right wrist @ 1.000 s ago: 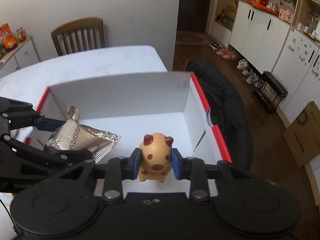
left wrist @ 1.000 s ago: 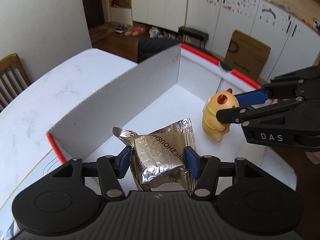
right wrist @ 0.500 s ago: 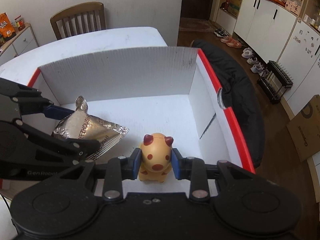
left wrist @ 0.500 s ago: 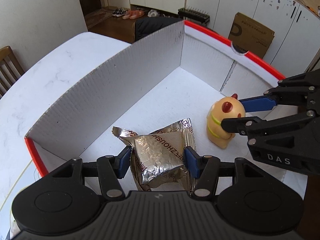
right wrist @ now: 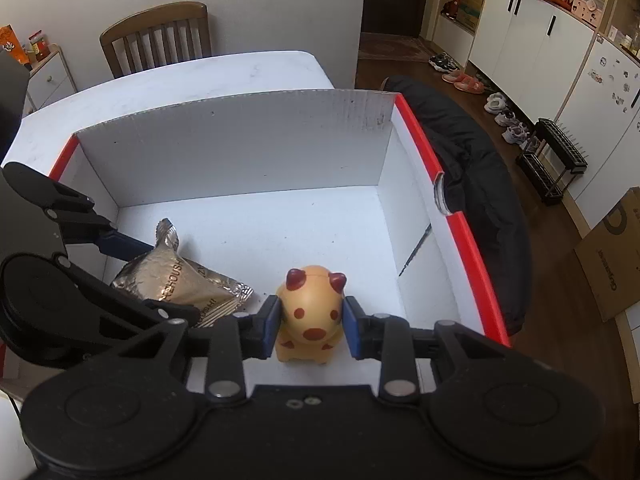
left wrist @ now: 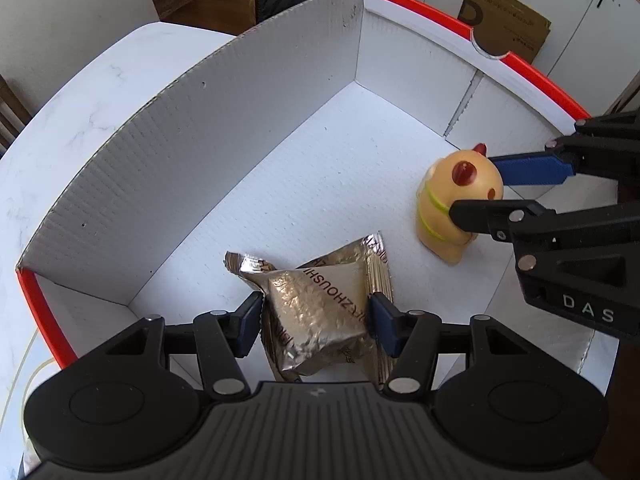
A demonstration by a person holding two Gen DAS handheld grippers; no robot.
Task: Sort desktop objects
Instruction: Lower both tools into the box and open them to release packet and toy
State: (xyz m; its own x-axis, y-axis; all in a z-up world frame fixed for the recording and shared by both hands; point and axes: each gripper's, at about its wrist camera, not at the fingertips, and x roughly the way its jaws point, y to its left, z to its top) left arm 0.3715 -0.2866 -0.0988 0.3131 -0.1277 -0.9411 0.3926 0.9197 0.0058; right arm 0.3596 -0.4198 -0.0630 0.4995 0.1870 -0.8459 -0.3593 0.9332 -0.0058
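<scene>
A white cardboard box with red rims [left wrist: 192,152] [right wrist: 240,160] stands on the white table. My left gripper [left wrist: 316,316] is shut on a silver foil snack packet [left wrist: 320,312], low inside the box near its front wall; the packet also shows in the right wrist view [right wrist: 176,280]. My right gripper [right wrist: 310,322] is shut on a yellow toy animal with red spots [right wrist: 312,312], which stands near the box floor at the right. In the left wrist view the toy [left wrist: 456,208] sits between the right gripper's fingers [left wrist: 528,170].
A wooden chair [right wrist: 156,36] stands behind the table. A black coat [right wrist: 480,184] hangs over a chair beside the box's right wall. A brown carton [left wrist: 508,28] and white cabinets [right wrist: 532,36] stand on the floor beyond.
Both grippers have moved down and forward into the box with their objects. The packet and the toy now sit lower, close to the box floor.
</scene>
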